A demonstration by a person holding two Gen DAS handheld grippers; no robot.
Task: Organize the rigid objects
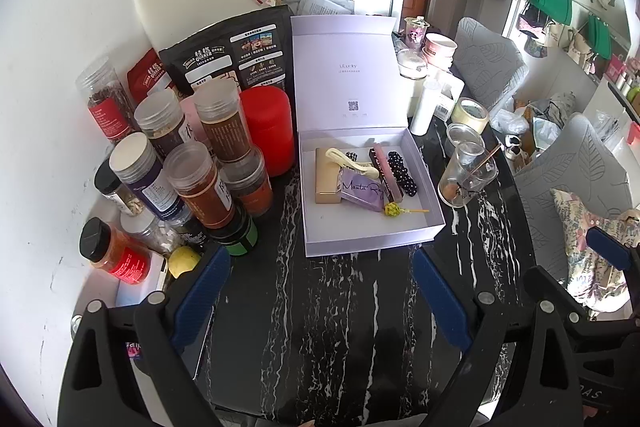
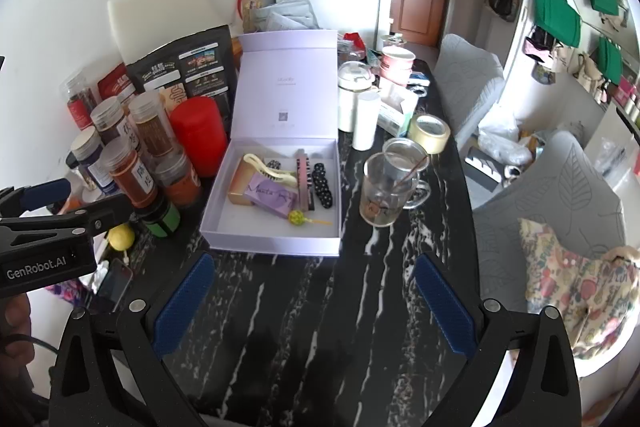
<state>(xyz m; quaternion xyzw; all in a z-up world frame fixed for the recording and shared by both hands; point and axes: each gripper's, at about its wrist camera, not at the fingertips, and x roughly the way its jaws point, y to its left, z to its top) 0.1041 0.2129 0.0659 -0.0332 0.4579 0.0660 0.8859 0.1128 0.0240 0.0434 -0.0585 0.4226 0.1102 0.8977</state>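
An open lilac box (image 1: pixel 420 163) (image 2: pixel 218 223) sits on the black marble table, lid upright. Inside lie a gold box (image 1: pixel 325 183) (image 2: pixel 239 183), a purple "Manta Ray" case (image 1: pixel 360 189) (image 2: pixel 272 197), a cream hair clip (image 1: pixel 352 161) (image 2: pixel 268 169), a pink-and-black bar (image 1: pixel 386 171) (image 2: pixel 303 179), a black dotted scrunchie (image 1: pixel 404 171) (image 2: pixel 322 185) and a yellow lollipop (image 1: pixel 394 209) (image 2: pixel 298 218). My left gripper (image 1: pixel 320 283) is open and empty, in front of the box. My right gripper (image 2: pixel 312 295) is open and empty, also short of the box.
Several spice jars (image 1: pixel 200 179) (image 2: pixel 128 171) and a red canister (image 1: pixel 268 127) (image 2: pixel 198 137) crowd the left against the wall. A glass mug with a stick (image 1: pixel 466 179) (image 2: pixel 386 189), a tape roll (image 1: pixel 470 113) (image 2: pixel 430 133) and white bottles (image 2: pixel 362 119) stand right of the box. Grey chairs (image 2: pixel 532 195) stand at the right.
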